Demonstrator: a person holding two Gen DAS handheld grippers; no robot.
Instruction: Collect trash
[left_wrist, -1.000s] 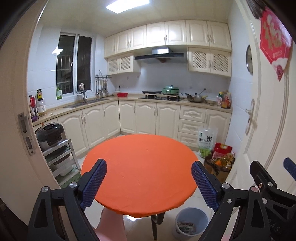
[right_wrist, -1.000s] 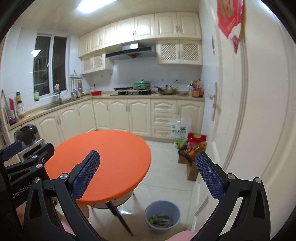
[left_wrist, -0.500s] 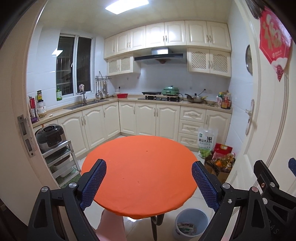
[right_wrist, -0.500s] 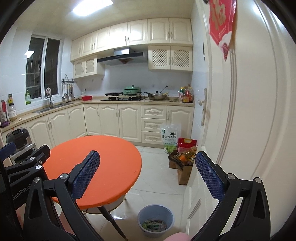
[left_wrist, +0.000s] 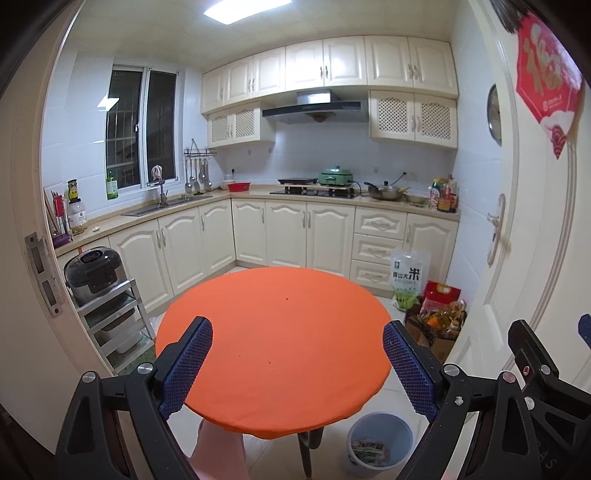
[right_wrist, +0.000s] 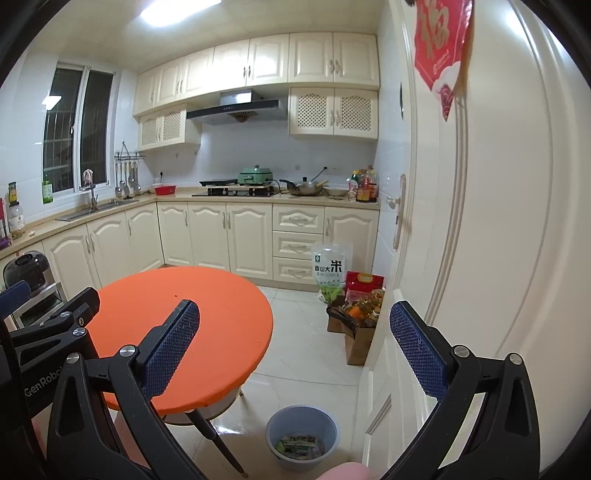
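You hold the left gripper (left_wrist: 295, 365) and right gripper (right_wrist: 295, 349) spread wide and empty above the orange worktop (left_wrist: 275, 339); wrappers lie in the bin (right_wrist: 302, 435) on the floor, near right.

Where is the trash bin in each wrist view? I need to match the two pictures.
Left wrist: the bin sits on the floor at bottom centre-right, beside the table leg, just under the orange table's near edge.
Right wrist: the bin sits on the floor at bottom centre, right of the table, near the door.
Shared landmark: the rice bag standing against the drawers.
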